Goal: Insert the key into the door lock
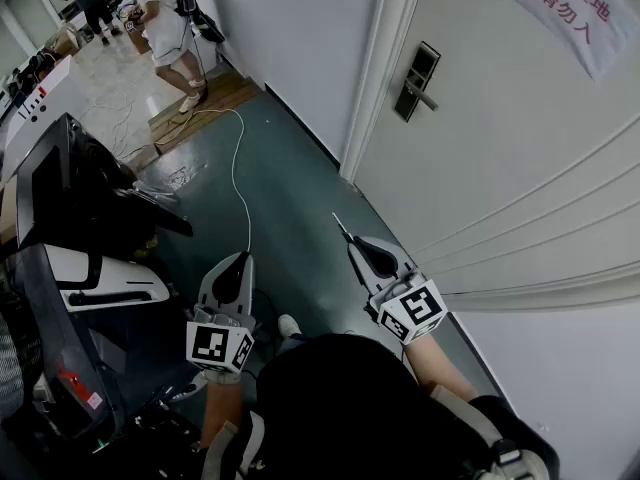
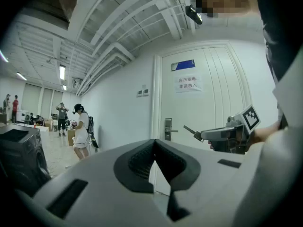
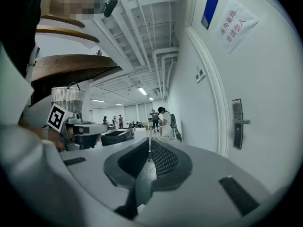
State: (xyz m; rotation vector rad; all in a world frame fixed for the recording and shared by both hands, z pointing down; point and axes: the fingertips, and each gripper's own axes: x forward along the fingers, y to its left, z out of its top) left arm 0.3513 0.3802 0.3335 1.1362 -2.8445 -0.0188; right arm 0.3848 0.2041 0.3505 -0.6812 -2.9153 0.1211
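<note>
Holding the key (image 3: pixel 148 170) clenched between its jaws, the right gripper (image 1: pixel 362 246) points the thin blade forward and up toward the white door (image 1: pixel 520 168). In the right gripper view, the key's head sits in the dark pads and its blade stands out past the jaw tips. The grasp therefore looks done, and the key appears lined up with the gripper.

The door lock (image 1: pixel 417 80), a dark plate with a lever handle, sits on the door's edge, well apart from the key tip in the head view. In the right gripper view it lies off to the right rather than straight ahead. Judging by this, the approach is only beginning: the key has yet to be carried to the lock, aimed at the keyhole and pushed in. No view shows the keyhole clearly enough to place it on the plate.

The left gripper (image 1: pixel 232 268) hangs low beside the right one, its jaws pressed together with nothing between them. It seems to have no part in the task for now.
</note>
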